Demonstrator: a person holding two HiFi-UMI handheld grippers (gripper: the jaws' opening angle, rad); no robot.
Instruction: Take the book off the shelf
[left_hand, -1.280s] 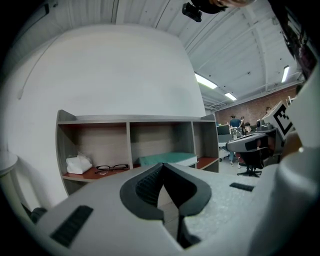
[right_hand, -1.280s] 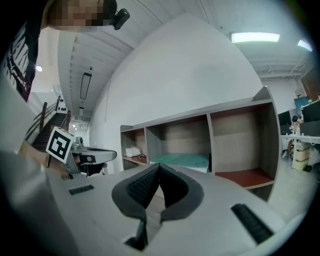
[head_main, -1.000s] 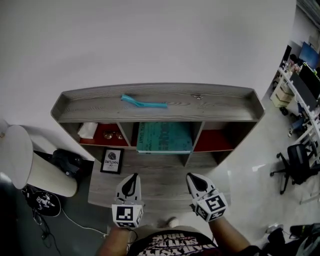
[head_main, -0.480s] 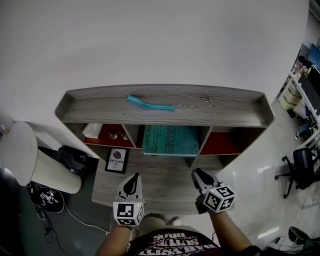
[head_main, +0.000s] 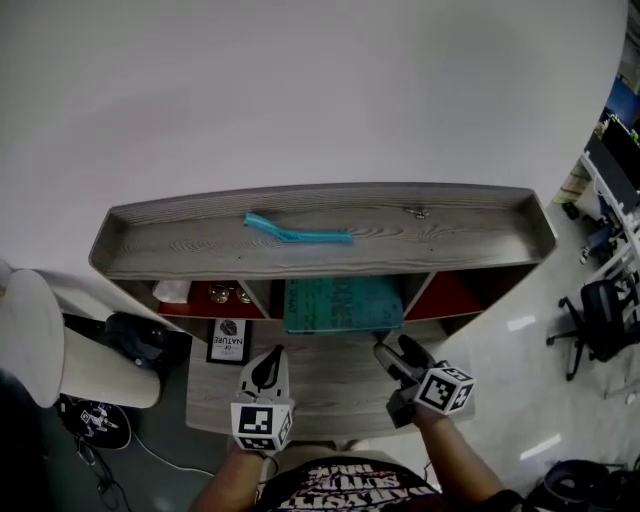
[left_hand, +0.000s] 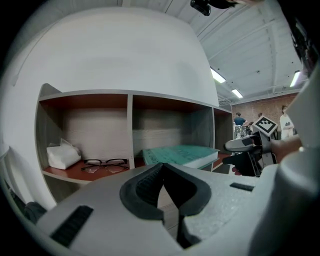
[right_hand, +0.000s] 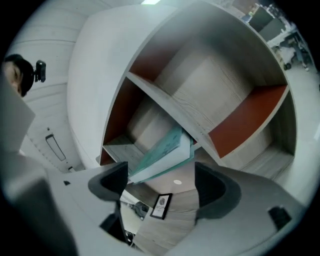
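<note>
With my right gripper (head_main: 398, 352) just opened and empty, and my left gripper (head_main: 268, 360) pressed together, I risk striking the divider (head_main: 410, 292) while reaching for the teal book (head_main: 343, 303) in the shelf's (head_main: 450, 225) middle compartment at 12 o'clock.

A plain white wall (head_main: 300, 90) is seen behind a low shelf unit (head_main: 480, 225) of grey wood grain, whose compartments are lined in red-brown. A grey wood-grain ledge (head_main: 330, 375) is set in front of it, nearer. To the right, a pale glossy floor (head_main: 520, 370) is shown, with a black office chair (head_main: 598, 322) and desks (head_main: 615, 170) placed farther right. At the left, a white rounded cylinder (head_main: 40, 340) is stood by darker grey flooring (head_main: 160, 450). Strip lights (left_hand: 217, 76) are mounted overhead, and a brick wall (left_hand: 272, 100) is visible far off.
</note>
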